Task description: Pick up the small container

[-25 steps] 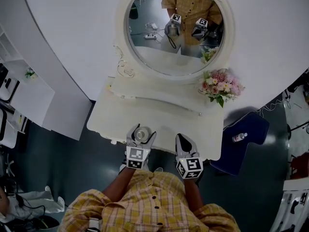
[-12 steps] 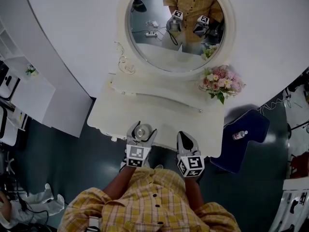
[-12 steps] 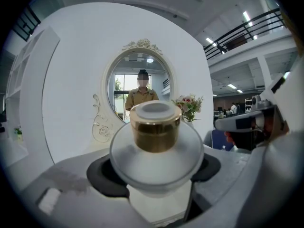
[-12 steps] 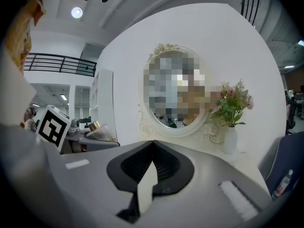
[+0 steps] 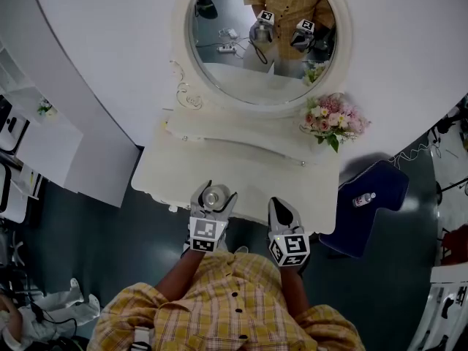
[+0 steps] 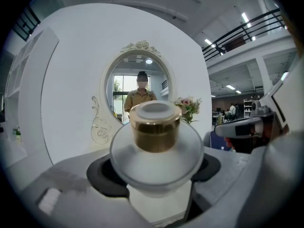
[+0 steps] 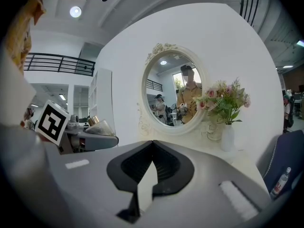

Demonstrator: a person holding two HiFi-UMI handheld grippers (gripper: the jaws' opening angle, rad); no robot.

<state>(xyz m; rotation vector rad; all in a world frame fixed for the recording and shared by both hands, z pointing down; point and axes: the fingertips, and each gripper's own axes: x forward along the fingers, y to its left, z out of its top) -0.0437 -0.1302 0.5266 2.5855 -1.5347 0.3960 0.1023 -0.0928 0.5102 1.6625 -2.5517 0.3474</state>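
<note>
Left tongs (image 6: 154, 172) tight around gold-capped small container (image 6: 155, 127); right tongs (image 7: 152, 144) pressed together, empty, at white vanity table (image 5: 256, 170).

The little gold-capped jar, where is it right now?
In the head view, the small container sits between the jaws of the left gripper, over the near edge of the white dressing table, left of the shut right gripper.

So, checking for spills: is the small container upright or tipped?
Upright: small container sits level in the left tongs, gold cap on top.
</note>
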